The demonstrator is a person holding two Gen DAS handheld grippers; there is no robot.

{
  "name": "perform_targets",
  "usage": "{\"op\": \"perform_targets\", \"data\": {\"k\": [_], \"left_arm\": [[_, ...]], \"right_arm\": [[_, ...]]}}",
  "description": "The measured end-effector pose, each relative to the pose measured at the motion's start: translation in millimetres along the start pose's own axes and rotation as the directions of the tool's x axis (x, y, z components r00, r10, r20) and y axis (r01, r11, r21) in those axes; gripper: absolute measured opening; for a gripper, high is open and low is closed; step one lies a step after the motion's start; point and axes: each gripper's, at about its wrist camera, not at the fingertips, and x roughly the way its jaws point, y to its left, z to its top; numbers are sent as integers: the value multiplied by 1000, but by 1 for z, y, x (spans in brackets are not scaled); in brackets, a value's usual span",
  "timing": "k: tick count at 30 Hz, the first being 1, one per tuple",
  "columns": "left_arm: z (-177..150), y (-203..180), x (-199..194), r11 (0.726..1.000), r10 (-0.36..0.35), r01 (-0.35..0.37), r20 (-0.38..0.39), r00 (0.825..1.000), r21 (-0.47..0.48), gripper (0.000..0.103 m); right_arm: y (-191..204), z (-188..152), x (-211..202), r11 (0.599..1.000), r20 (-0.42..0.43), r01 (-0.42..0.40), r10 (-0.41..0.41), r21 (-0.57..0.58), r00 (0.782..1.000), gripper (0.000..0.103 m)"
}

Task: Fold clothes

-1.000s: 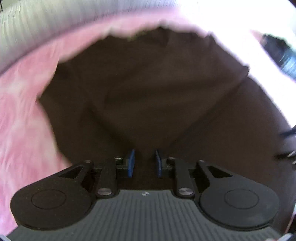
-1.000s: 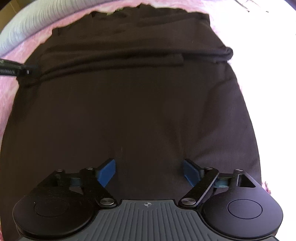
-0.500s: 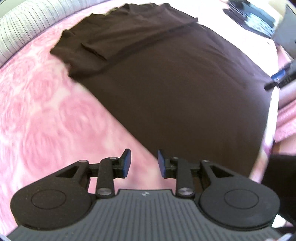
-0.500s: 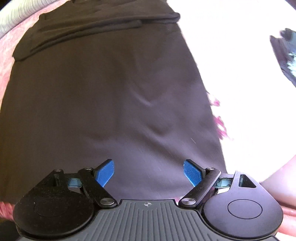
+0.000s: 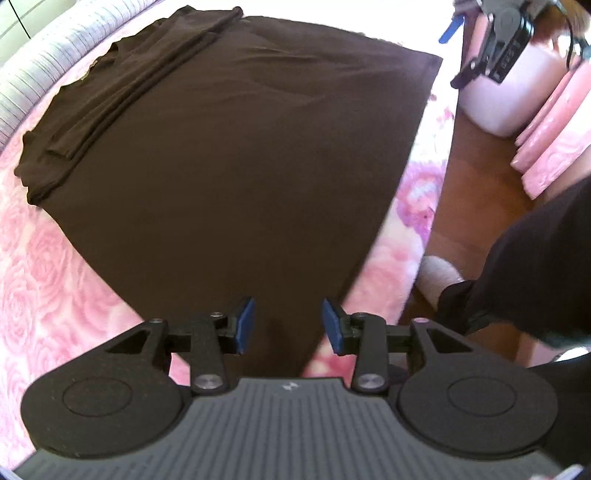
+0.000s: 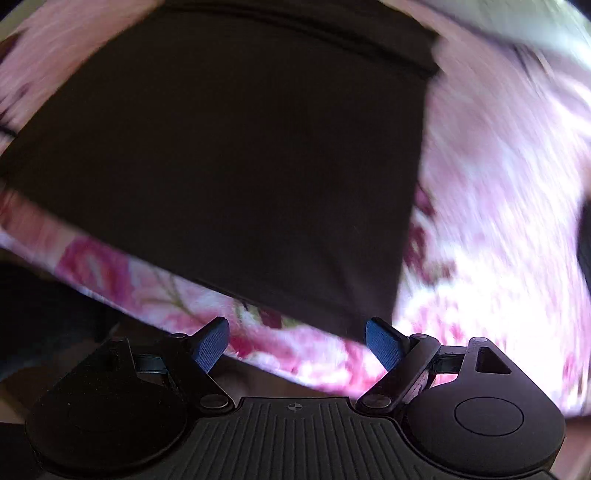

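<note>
A dark brown garment (image 5: 236, 155) lies flat on a pink rose-patterned bedspread (image 5: 40, 280), its sleeves folded in along the far left edge (image 5: 110, 96). My left gripper (image 5: 288, 325) hovers above the garment's near corner; its jaws are opening and nothing is pressed between the blue pads. In the right wrist view, which is blurred, the same garment (image 6: 236, 155) fills the middle. My right gripper (image 6: 295, 345) stands wide open over the bedspread (image 6: 480, 206) just below the garment's near edge, holding nothing. The right gripper also shows at the top right of the left wrist view (image 5: 495, 33).
The bed's edge runs down the right of the left wrist view, with wooden floor (image 5: 472, 177) beyond. A white container (image 5: 509, 99) and pink folded fabric (image 5: 554, 140) stand on the floor. A person's dark sleeve (image 5: 535, 266) hangs at the right. A grey ribbed headboard (image 5: 44, 74) borders the far side.
Both grippers have drawn back from over the garment toward its near edge, rolling as they went. The left jaws have widened. The bed's edge and floor have come into view.
</note>
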Motion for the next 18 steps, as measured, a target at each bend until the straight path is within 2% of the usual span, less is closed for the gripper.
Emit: {"op": "perform_targets", "data": {"k": [3,8,12,16,18], "left_arm": [[-6,-25,9,997,69,-69,-17,997,44,38],[-28,-48,25,970,195,-189,-24,981,150,38],[-52,-46,22,959,237,-240,37,971,149,38],[-79,-43,17,964,231,-250,175,957,93,40],[-89,-48,20,953,244,-276,227,943,121,40]], "right_arm": [[3,-18,5,983,74,-8,22,-182,997,85],[5,-46,9,943,163,3,54,-332,985,85],[8,-57,10,951,256,44,38,-307,966,85],[23,-64,16,956,385,132,-21,-262,922,85],[34,-69,24,956,439,171,-52,-237,897,84]]}}
